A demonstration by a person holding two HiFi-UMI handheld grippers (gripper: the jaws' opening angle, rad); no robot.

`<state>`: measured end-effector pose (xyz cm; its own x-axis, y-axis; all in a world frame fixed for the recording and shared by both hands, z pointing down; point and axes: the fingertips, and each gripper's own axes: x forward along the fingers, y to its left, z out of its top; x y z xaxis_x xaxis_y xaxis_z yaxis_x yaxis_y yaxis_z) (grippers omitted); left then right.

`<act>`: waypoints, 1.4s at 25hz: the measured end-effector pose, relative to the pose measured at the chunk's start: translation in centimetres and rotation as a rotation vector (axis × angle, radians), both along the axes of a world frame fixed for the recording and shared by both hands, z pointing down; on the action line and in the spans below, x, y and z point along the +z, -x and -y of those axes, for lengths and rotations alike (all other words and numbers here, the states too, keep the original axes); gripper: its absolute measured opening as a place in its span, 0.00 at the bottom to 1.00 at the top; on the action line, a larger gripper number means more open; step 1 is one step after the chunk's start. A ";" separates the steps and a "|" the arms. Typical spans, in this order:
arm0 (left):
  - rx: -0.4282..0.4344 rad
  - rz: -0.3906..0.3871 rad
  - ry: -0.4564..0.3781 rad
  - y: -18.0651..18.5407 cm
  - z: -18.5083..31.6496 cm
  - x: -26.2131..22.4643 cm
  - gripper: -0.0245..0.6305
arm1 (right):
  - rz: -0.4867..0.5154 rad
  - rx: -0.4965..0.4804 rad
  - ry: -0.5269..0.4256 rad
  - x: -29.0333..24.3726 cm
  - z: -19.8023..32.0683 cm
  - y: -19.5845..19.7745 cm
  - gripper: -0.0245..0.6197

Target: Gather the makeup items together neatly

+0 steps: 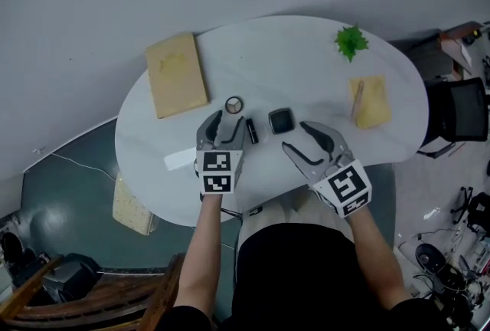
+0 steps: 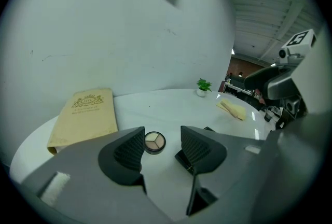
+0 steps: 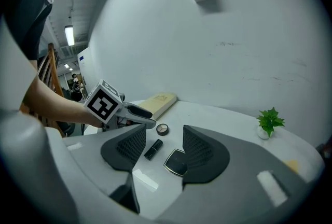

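On the white table (image 1: 306, 61) lie a small round eyeshadow compact (image 1: 233, 103), a black lipstick (image 1: 251, 130) and a black square compact (image 1: 281, 121). My left gripper (image 1: 225, 122) is open just short of the round compact, which shows beyond the gap between its jaws (image 2: 154, 141). The lipstick (image 2: 184, 158) is partly hidden behind that gripper's right jaw. My right gripper (image 1: 302, 138) is open and empty, to the right of the square compact. In the right gripper view the lipstick (image 3: 151, 149) and square compact (image 3: 176, 162) lie beyond the jaws.
A yellow book (image 1: 176, 75) lies at the table's left. At the far right are a small green plant (image 1: 351, 40) and a yellow cloth with a wooden stick (image 1: 370, 101). A white slip (image 1: 180, 159) lies left of my left gripper. A black chair (image 1: 459, 111) stands off the right edge.
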<state>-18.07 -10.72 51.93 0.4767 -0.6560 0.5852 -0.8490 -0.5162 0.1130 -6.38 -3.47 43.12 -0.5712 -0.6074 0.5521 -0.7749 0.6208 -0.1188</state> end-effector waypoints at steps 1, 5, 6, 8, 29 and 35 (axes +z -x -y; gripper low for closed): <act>0.008 0.004 0.005 -0.1 0.3 0.5 0.37 | 0.001 0.012 0.009 0.2 -0.1 0.0 0.40; 0.031 0.024 0.024 -0.3 1.1 2.2 0.37 | 0.002 0.036 0.021 0.8 -0.4 -0.3 0.40; 0.034 0.033 0.027 -0.4 1.2 2.6 0.39 | 0.002 0.042 0.025 0.9 -0.5 -0.5 0.40; 0.039 0.048 0.032 -0.6 1.6 3.3 0.40 | -0.002 0.057 0.037 1.1 -0.7 -0.9 0.40; 0.019 0.110 0.106 -0.8 2.7 8.0 0.36 | -0.008 0.145 0.082 2.7 -1.3 -3.2 0.40; 0.006 0.111 0.118 -0.3 2.4 7.7 0.36 | -0.008 0.143 0.074 2.3 -1.5 -3.2 0.40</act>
<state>-17.79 -13.11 59.64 0.4085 -0.5767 0.7075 -0.8566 -0.5100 0.0788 -3.23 -2.00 45.45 -0.4770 -0.6400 0.6023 -0.8560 0.4936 -0.1535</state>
